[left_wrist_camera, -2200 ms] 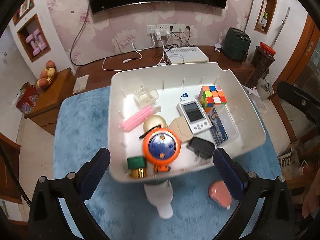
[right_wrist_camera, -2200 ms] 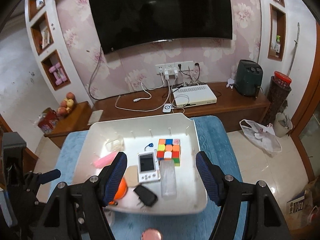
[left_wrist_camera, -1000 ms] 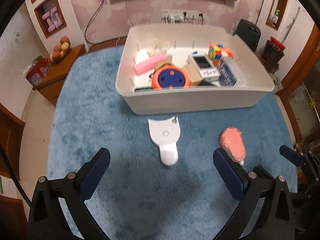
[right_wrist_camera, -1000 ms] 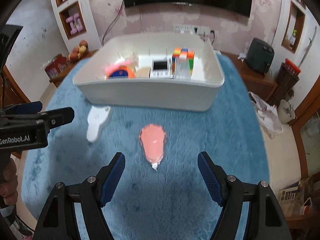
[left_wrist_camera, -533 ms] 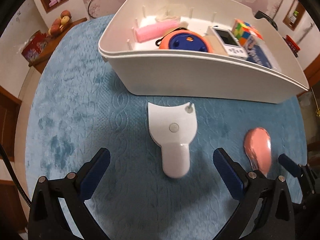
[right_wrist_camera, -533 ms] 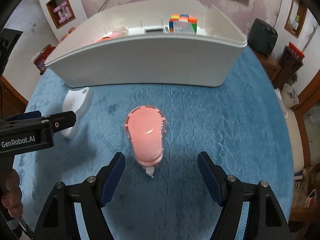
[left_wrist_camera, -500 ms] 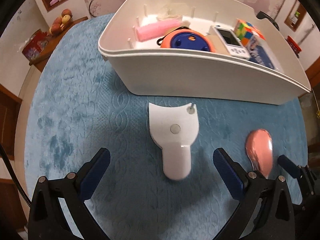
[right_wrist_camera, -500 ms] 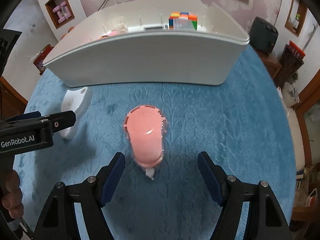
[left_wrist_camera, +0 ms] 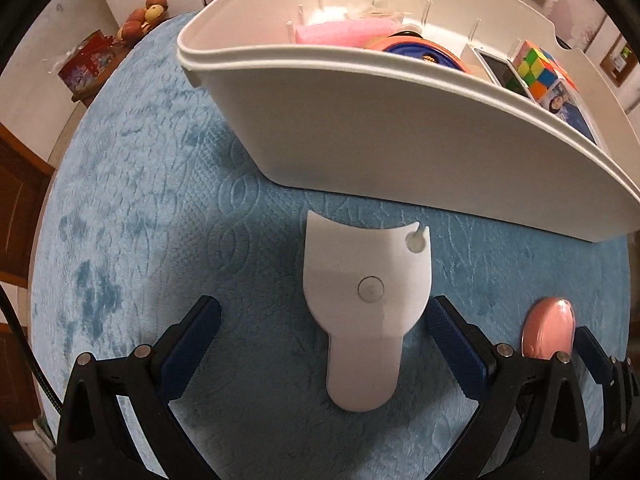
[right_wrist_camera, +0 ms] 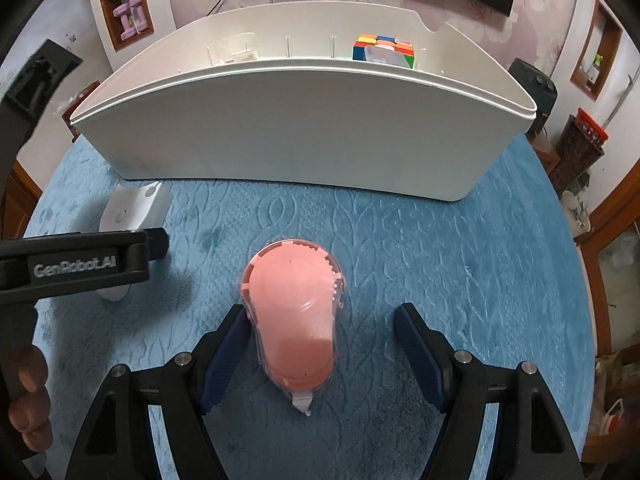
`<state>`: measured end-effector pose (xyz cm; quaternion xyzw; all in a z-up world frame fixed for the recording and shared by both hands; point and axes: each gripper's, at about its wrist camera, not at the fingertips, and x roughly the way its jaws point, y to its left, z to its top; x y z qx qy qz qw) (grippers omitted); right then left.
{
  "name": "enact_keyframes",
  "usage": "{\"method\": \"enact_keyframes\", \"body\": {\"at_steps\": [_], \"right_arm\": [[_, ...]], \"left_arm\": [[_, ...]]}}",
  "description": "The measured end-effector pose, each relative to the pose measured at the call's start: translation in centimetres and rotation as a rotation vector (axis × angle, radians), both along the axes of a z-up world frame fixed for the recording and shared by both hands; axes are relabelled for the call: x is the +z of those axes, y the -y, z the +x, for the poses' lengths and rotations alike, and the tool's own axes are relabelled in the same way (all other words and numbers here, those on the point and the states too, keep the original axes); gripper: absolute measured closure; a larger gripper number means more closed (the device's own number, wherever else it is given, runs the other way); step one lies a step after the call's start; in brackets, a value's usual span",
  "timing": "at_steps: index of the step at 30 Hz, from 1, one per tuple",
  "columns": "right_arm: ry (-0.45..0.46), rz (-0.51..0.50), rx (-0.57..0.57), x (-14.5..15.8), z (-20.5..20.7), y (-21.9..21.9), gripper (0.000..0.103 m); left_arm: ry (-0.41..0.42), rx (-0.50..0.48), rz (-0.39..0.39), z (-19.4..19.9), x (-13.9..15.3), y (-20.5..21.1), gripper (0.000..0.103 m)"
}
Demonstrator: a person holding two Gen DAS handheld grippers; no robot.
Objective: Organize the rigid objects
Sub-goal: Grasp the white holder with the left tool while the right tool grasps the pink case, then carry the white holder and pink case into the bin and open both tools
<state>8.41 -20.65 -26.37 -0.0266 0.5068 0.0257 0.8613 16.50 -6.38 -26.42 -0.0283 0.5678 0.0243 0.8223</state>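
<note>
one blue quilted cloth (right_wrist_camera: 460,264) covering the table, everything below standing on it.

one white bin (right_wrist_camera: 304,132), long wall facing the grippers. inside, as far as can be seen over the rim: one colour cube (left_wrist_camera: 538,70), one pink roll (left_wrist_camera: 344,32), one orange-and-blue round gadget (left_wrist_camera: 420,50), one small handheld screen device (left_wrist_camera: 500,72), one clear box with a printed card (left_wrist_camera: 568,108), one clear cup (right_wrist_camera: 236,50) at the far wall (other contents hidden by the wall).

one white flat tool (left_wrist_camera: 366,304), fan-shaped head with a short handle, lying on the cloth just in front of the bin, not touching it.

one pink correction-tape dispenser (right_wrist_camera: 296,316), lying flat on the cloth, nib pointing away from the bin, well short of it.

two hand-held grippers:
- left gripper (left_wrist_camera: 320,330), jaws wide apart, straddling the white tool; right pad about at the tool's edge, left pad clear of it, nothing clamped.
- right gripper (right_wrist_camera: 320,338), jaws apart, straddling the pink dispenser; left pad just beside its side, right pad with a gap.

one hand (right_wrist_camera: 28,412) on the left gripper's handle.
</note>
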Motion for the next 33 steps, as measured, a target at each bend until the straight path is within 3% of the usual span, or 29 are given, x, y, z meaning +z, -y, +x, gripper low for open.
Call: {"method": "enact_keyframes", "body": {"at_steps": [4,7,9,11,13,17,21,24,29,33], "right_arm": [[0.009,-0.004,0.007,-0.1,-0.1,-0.2,0.029],[0.017,-0.004,0.024,0.2,0.0,-0.6,0.039],[0.019,0.0,0.046,0.4,0.0,-1.1,0.053],[0.02,-0.008,0.056,0.5,0.0,-1.6,0.055],[0.014,0.005,0.054,0.6,0.0,-1.6,0.055],[-0.008,0.051,0.048,0.9,-0.4,-1.2,0.055],[-0.004,0.074,0.064,2.2,-0.9,-1.0,0.055],[0.012,0.093,0.073,3.8,-1.4,-0.9,0.055],[0.083,0.132,0.067,8.0,-1.6,0.1,0.055],[0.162,0.157,0.05,12.5,-0.4,0.7,0.055]], "left_arm": [[0.005,0.003,0.01,-0.1,-0.2,0.2,0.0],[0.006,0.013,0.01,-0.2,-0.3,0.3,0.0],[0.006,0.017,0.013,-0.1,-0.5,0.5,0.0],[0.007,0.017,0.01,-0.1,-0.6,0.5,0.001],[0.016,0.009,0.001,-0.3,-0.4,0.5,0.007],[0.038,-0.036,0.007,-1.0,0.9,0.9,0.045],[0.023,-0.056,-0.044,-2.0,1.9,0.3,0.046],[0.022,-0.078,-0.058,-3.3,4.3,-0.5,0.046],[0.121,-0.15,-0.028,-5.1,10.1,-0.9,0.046],[0.193,-0.19,-0.035,-3.8,14.6,-1.3,0.046]]}}
